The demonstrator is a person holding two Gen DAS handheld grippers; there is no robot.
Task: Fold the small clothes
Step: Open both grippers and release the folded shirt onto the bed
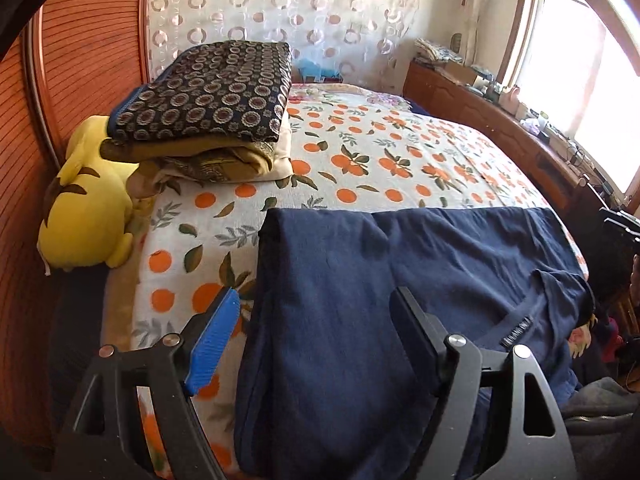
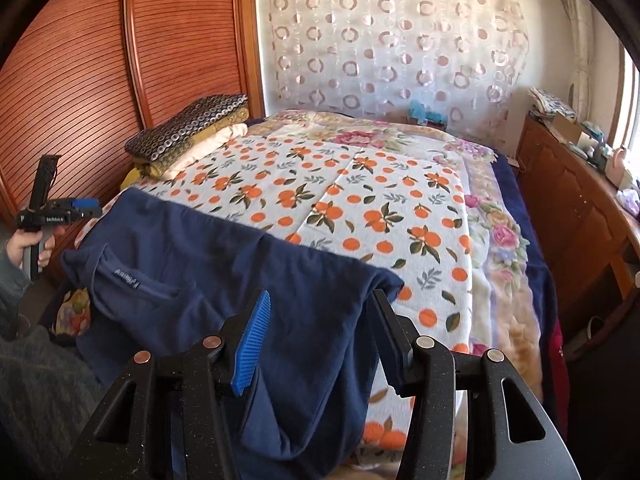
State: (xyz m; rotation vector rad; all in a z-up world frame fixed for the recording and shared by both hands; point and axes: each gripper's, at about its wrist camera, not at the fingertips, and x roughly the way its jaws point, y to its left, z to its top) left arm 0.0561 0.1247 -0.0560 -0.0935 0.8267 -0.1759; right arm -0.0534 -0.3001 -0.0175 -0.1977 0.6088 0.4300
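Observation:
A navy blue t-shirt lies across the near edge of the bed, its collar and label toward the person; it also shows in the right wrist view. My left gripper is open, its fingers hovering above the shirt's left part, with nothing in it. My right gripper is open above the shirt's right end, also empty. The left gripper shows in the right wrist view, held in a hand at the far left, just beside the shirt's far corner.
The bed carries an orange-print sheet. A stack of folded blankets and a yellow plush toy sit at the left by a wooden wardrobe. A cluttered wooden cabinet runs along the right under the window.

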